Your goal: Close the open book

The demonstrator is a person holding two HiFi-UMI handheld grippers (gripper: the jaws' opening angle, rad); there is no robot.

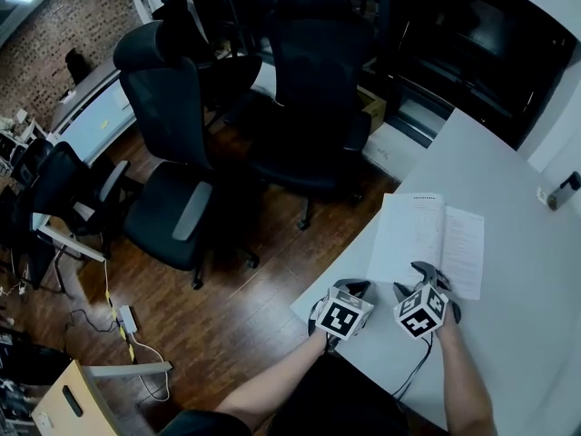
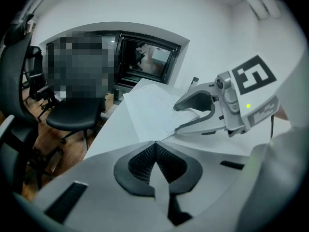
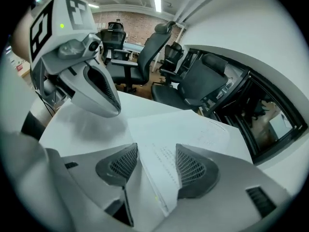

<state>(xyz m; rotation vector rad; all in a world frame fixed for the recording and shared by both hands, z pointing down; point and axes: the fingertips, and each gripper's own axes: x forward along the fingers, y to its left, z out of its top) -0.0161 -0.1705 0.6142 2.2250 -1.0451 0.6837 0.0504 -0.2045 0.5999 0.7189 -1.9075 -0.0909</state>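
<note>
An open book [image 1: 427, 236] with white printed pages lies flat on the white table [image 1: 531, 334], close to its near-left edge. My right gripper [image 1: 413, 280] is at the book's near edge. In the right gripper view its jaws [image 3: 154, 161] stand open, with the book's near corner [image 3: 169, 178] lying between the pads, which do not press on it. My left gripper [image 1: 356, 289] hovers just left of the book over bare table. Its jaws [image 2: 155, 151] are shut on nothing, and the book [image 2: 149, 108] lies ahead of them.
Black office chairs [image 1: 172, 153] [image 1: 313, 107] stand on the wood floor beyond the table's left edge. A small dark object [image 1: 565, 189] sits at the wall on the right. A cardboard box [image 1: 68, 407] and cables lie on the floor at lower left.
</note>
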